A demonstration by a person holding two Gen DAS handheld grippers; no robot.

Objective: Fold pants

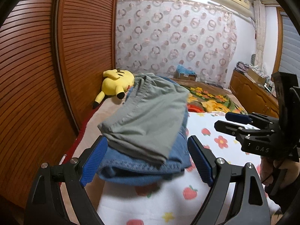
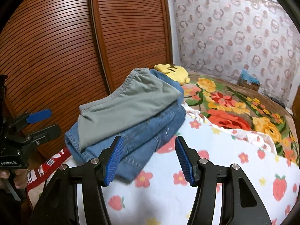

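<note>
Folded grey-green pants (image 1: 148,112) lie on top of folded blue jeans (image 1: 138,170) on the bed; both also show in the right wrist view, the grey pants (image 2: 129,101) above the jeans (image 2: 142,138). My left gripper (image 1: 146,159) is open, its blue pads on either side of the stack's near end, holding nothing. My right gripper (image 2: 149,161) is open and empty, just in front of the stack's near right corner. It shows from the side in the left wrist view (image 1: 230,121). The left gripper shows at the left edge of the right wrist view (image 2: 45,121).
A white sheet with strawberries and flowers (image 2: 215,159) covers the near bed, a floral blanket (image 2: 234,110) beyond it. A yellow plush toy (image 1: 116,82) lies by the slatted wooden wardrobe (image 1: 46,60). A wooden cabinet (image 1: 251,91) stands at right, a cardboard box (image 1: 185,75) by the wall.
</note>
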